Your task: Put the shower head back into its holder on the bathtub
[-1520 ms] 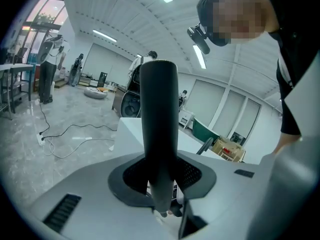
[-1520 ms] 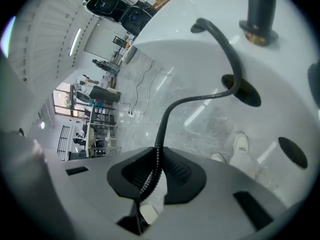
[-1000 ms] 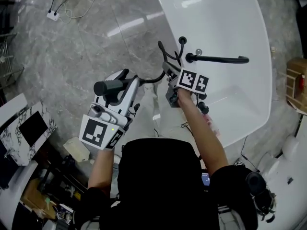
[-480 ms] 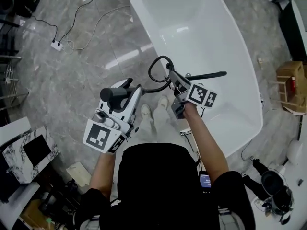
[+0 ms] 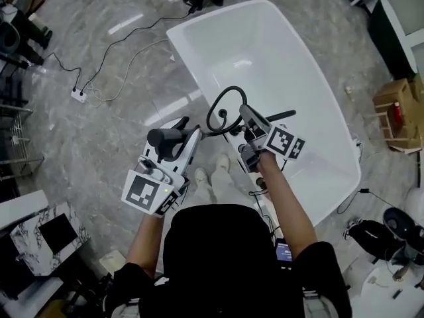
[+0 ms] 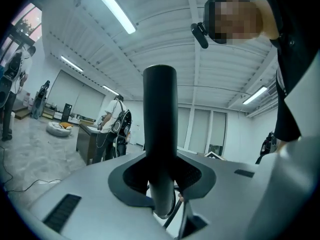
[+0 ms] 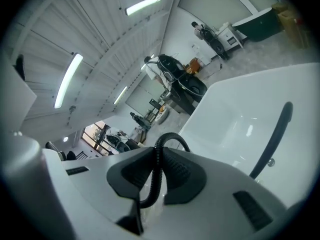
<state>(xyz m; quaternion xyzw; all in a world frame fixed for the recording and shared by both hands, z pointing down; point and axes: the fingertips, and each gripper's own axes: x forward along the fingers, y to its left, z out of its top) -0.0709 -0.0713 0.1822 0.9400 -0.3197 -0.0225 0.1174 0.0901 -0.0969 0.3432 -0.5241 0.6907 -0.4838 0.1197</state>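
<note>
My left gripper [image 5: 180, 138] is shut on the black cylindrical shower head handle [image 5: 164, 138], which stands up between its jaws in the left gripper view [image 6: 160, 119]. The right gripper [image 5: 250, 119] is shut on the black ribbed hose [image 5: 222, 107], which loops up above it; in the right gripper view the hose [image 7: 154, 169] runs between the pads. Both grippers hover over the near left rim of the white bathtub [image 5: 199, 65]. A black spout [image 5: 281, 115] reaches over the tub beside the right gripper. The holder is hidden beneath the grippers.
The grey marble floor [image 5: 99, 138] carries a power strip [image 5: 79, 95] with cables at the left. A cardboard box [image 5: 396, 103] stands at the right, beyond the tub. A marble-topped cabinet [image 5: 33, 227] sits at the lower left. A person with a backpack [image 6: 116, 126] stands far off.
Both grippers have risen with the shower head and the hose still held. The hose loop now stands higher, and the tub looks smaller and farther below.
</note>
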